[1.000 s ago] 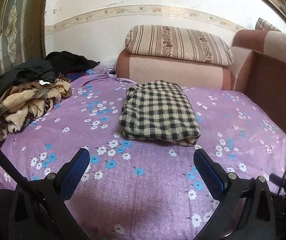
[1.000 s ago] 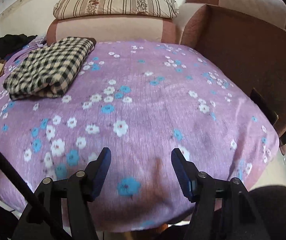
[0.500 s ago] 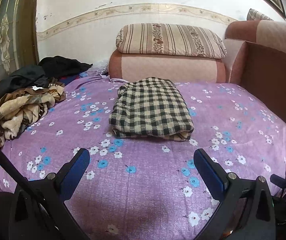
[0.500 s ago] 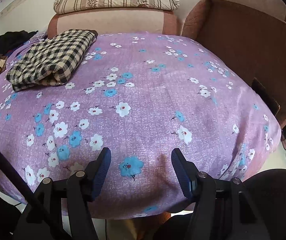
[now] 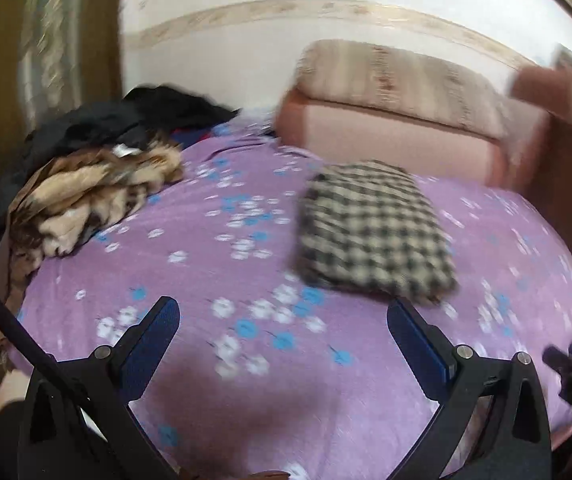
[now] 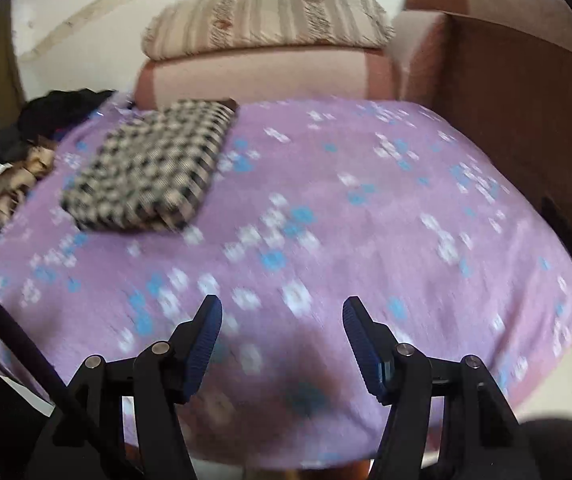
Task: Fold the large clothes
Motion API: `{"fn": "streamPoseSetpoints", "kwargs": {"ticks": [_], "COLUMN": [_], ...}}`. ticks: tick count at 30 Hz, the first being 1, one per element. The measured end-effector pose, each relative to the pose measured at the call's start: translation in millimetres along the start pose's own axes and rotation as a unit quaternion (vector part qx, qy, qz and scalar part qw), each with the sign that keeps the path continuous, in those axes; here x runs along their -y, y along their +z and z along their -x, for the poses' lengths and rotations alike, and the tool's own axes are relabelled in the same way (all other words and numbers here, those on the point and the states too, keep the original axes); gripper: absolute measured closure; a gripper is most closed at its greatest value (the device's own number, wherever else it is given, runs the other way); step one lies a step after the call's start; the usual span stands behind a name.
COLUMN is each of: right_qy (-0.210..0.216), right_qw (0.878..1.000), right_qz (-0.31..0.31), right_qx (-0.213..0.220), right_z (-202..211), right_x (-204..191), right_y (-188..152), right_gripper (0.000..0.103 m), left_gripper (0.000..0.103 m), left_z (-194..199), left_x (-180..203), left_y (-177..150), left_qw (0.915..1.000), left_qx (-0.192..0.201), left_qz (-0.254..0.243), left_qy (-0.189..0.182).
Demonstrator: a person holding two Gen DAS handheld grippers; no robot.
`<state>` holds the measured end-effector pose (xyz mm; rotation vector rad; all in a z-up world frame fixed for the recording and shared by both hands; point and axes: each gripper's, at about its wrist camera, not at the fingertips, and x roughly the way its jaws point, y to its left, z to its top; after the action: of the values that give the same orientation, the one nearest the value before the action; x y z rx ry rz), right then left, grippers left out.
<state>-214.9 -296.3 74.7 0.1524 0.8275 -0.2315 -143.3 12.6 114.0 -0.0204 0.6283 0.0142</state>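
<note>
The folded checked garment (image 5: 373, 232) is lying on the bed's purple flowered sheet (image 5: 214, 264), near the sofa cushions. Both the left hand-held gripper (image 5: 282, 316) and the right hand-held gripper (image 6: 278, 312) are hovering with jaws apart, gripping nothing.

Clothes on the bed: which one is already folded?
The checked garment, a neat flat rectangle mid-bed. The brown-and-cream one and the black ones lie crumpled in a heap at the bed's left edge.
</note>
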Motion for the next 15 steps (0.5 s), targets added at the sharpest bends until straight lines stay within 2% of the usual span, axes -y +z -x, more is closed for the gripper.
{"fn": "streamPoseSetpoints", "kwargs": {"ticks": [2, 5, 7, 10, 13, 15], "right_qy": [0.017, 0.061, 0.104, 0.158, 0.201, 0.212], "right_qw": [1.0, 0.998, 0.995, 0.987, 0.978, 0.974], "right_qz": [0.005, 0.011, 0.004, 0.004, 0.023, 0.042], "right_qx": [-0.004, -0.006, -0.013, -0.035, -0.056, -0.069], "right_z": [-10, -34, -55, -84, -118, -145], "right_x": [-9, -34, -60, -112, -162, -204], "right_y": [19, 57, 88, 132, 163, 181], "right_gripper": [0.036, 0.062, 0.064, 0.064, 0.064, 0.064], "left_gripper": [0.0, 0.0, 0.0, 0.0, 0.0, 0.0], "left_z": [-12, -38, -69, -104, -129, -145], "left_x": [-12, -11, -11, -22, -35, -41], "left_y": [26, 57, 74, 86, 77, 70], "left_qw": [0.9999, 0.9992, 0.9988, 0.999, 0.9983, 0.9973], "left_qx": [0.001, 0.02, 0.005, -0.006, -0.011, -0.039], "left_qz": [0.011, -0.009, -0.018, 0.008, 0.025, 0.032], "left_qy": [0.01, 0.034, 0.046, 0.043, 0.051, 0.053]}}
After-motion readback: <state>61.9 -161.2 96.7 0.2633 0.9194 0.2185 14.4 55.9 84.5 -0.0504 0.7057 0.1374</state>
